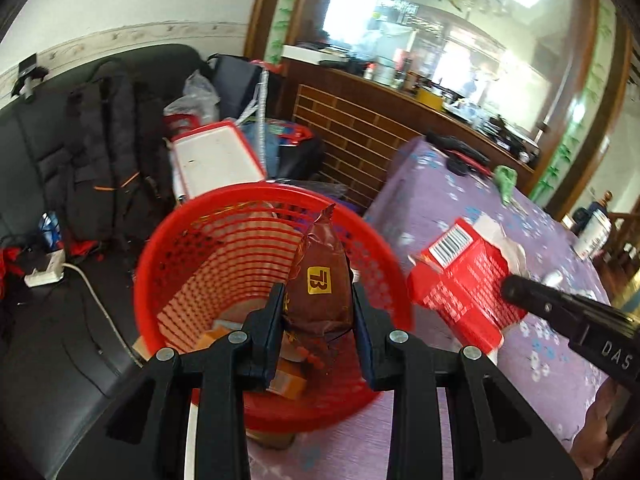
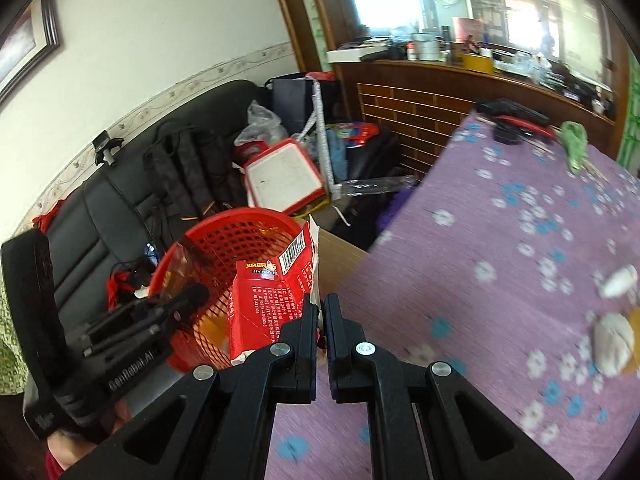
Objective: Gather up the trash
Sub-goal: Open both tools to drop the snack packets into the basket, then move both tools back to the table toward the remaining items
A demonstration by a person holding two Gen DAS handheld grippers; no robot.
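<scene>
Left wrist view: the left gripper point(image 1: 318, 308) has its 2 fingers point(image 1: 267, 320) parted only a little, pinched on a brown snack wrapper point(image 1: 318, 280) with a yellow logo, which stands upright between the pads, over the open mouth of a red mesh basket point(image 1: 192, 264). The basket holds orange and tan scraps at its bottom and sits just off the table's near left edge. To the right, the right gripper point(image 1: 516, 290) carries a torn red carton point(image 1: 464, 280) with a barcode, above the purple floral tablecloth point(image 1: 432, 200). A black sofa point(image 1: 48, 160) with a black backpack point(image 1: 108, 152) and a red-rimmed white tray point(image 1: 216, 160) fills the left.

Right wrist view: the right gripper point(image 2: 320, 314) is closed nearly flat, its fingers point(image 2: 306, 320) nipping the red carton's point(image 2: 264, 308) torn edge; the carton hangs at the basket's point(image 2: 240, 236) rim. The left gripper point(image 2: 192, 294) reaches over the basket from the left. On the table's right side lie 2 crumpled white wads point(image 2: 612, 340) and, at the far edge, a green scrap point(image 2: 574, 144). A wooden counter point(image 2: 420, 80) crosses behind.
</scene>
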